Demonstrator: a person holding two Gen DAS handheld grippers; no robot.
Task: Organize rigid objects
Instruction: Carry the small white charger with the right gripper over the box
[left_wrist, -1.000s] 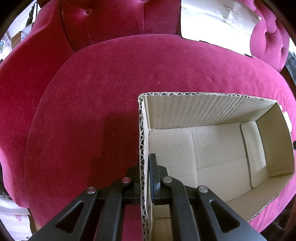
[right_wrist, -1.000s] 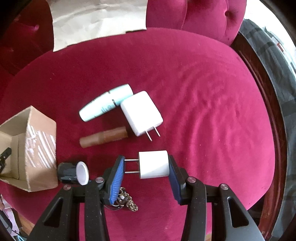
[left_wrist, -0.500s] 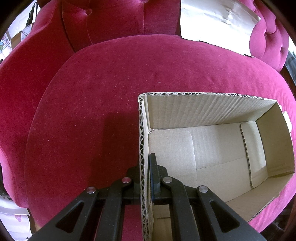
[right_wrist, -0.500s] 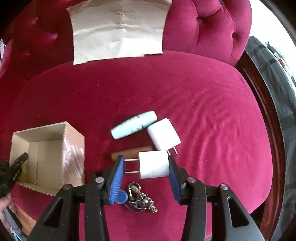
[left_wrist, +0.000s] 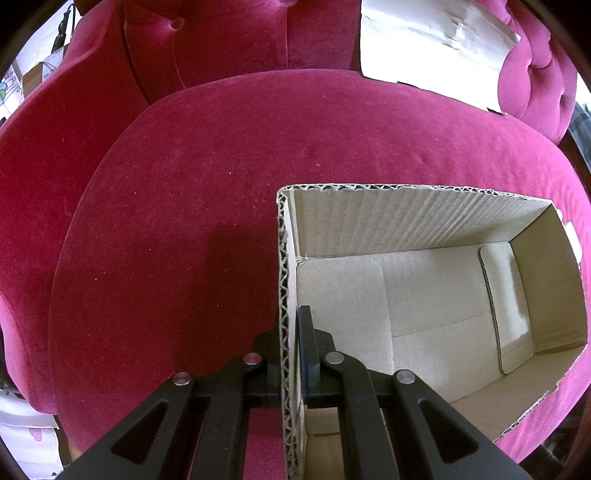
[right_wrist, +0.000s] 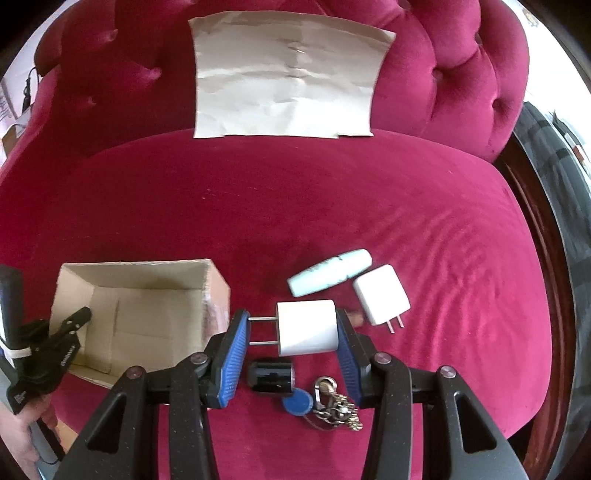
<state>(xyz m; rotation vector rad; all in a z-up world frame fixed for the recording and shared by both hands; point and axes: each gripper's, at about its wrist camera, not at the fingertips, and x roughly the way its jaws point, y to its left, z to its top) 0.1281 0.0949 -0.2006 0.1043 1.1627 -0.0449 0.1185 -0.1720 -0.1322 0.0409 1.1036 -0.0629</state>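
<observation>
Right hand-held gripper grasps a white cube-shaped plug adapter between its blue ribbed pads, metal prongs pointing toward the left pad, adapter lifted clear above the seat. Directly below it on the crimson velvet sofa cushion lie a short black cylinder with a white end, a round blue tag and a bunch of metal keys on a clasp (tag touching the keys). Just past the right pad a brown stick-like object shows only its tip. Farther out: a flat white two-prong charger, and touching its far corner a pale teal tube lying on its side.

Left hand-held gripper is clenched on the near-left wall of an open brown corrugated cardboard box, one finger inside, one outside. The box sits on the same cushion, nothing inside it but its bottom flaps. In the right wrist view the box is left of the held adapter, with the left hand-held gripper at its far-left edge and part of a person's hand below.

A creased sheet of brown paper leans against the tufted backrest.
</observation>
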